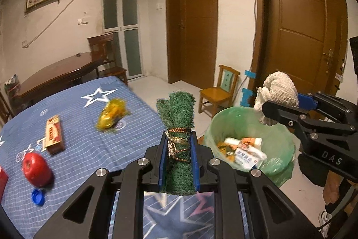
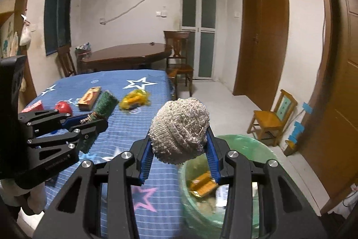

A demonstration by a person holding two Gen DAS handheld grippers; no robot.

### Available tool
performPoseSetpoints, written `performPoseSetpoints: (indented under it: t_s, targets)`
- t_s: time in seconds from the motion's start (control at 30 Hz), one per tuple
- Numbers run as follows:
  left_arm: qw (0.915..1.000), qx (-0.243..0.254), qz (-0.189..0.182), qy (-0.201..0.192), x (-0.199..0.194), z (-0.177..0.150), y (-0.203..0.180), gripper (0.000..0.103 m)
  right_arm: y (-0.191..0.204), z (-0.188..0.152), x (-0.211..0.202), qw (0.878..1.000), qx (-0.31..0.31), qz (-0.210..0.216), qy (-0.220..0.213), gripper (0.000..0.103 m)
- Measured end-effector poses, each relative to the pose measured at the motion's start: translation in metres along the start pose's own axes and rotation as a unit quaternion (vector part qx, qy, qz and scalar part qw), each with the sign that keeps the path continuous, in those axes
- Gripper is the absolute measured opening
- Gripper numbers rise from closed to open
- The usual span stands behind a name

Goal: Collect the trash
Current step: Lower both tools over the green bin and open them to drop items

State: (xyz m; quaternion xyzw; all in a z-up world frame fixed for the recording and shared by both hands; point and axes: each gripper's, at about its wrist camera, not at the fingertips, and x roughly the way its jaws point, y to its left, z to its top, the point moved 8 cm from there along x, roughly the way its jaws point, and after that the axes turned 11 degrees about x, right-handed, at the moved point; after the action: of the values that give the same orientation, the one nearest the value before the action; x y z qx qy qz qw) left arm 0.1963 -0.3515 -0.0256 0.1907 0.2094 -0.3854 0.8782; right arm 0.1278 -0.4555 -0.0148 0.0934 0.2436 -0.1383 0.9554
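Beside the bin (image 1: 250,142), lined with a green bag and standing on the floor at the corner of the desk (image 1: 125,145), both my grippers are loaded. My left gripper (image 1: 179,153) has its blue fingers (image 1: 162,160) closed on a rolled green scrubbing cloth (image 1: 176,115) tied with cord; the roll sticks up past the fingertips, over the desk edge just left of the bin. My right gripper (image 2: 179,149) has its fingers (image 2: 145,162) clamped on a balled-up whitish rag (image 2: 180,131), and in the left wrist view that rag (image 1: 279,91) hangs above the bin's right rim. Inside the bin I see paper packaging and a yellow-orange wrapper (image 2: 202,186). Farther from the bin, on the blue star-patterned cloth covering the desk, lie a crumpled yellow wrapper (image 1: 111,114), a brown-and-red box (image 1: 54,133), a red apple (image 1: 35,168) and a blue bottle cap (image 1: 38,196) just beside the apple. Behind the bin, a small wooden chair (image 1: 220,91) stands near the brown door (image 1: 306,21).
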Motion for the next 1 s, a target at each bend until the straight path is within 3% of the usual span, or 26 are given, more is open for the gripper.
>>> performPoseSetpoints:
  t_s: [0.3, 0.5, 0.73, 1.0]
  targets:
    - [0.9978, 0.014, -0.065, -0.004, 0.043, 0.037, -0.046, 0.02, -0.061, 0.005, 0.009, 0.999, 0.024, -0.043, 0.024, 0.04]
    - [0.9934, 0.016, -0.114, 0.01, 0.076, 0.048, -0.078, 0.02, -0.091, -0.003, 0.024, 0.996, 0.044, -0.045, 0.063, 0.04]
    - [0.9863, 0.018, -0.156, 0.051, 0.123, 0.04, -0.108, 0.02, -0.124, -0.021, 0.054, 0.988, 0.078, -0.036, 0.127, 0.04]
    - [0.9802, 0.014, -0.175, 0.093, 0.167, 0.019, -0.125, 0.02, -0.146, -0.035, 0.069, 0.982, 0.096, -0.037, 0.16, 0.04]
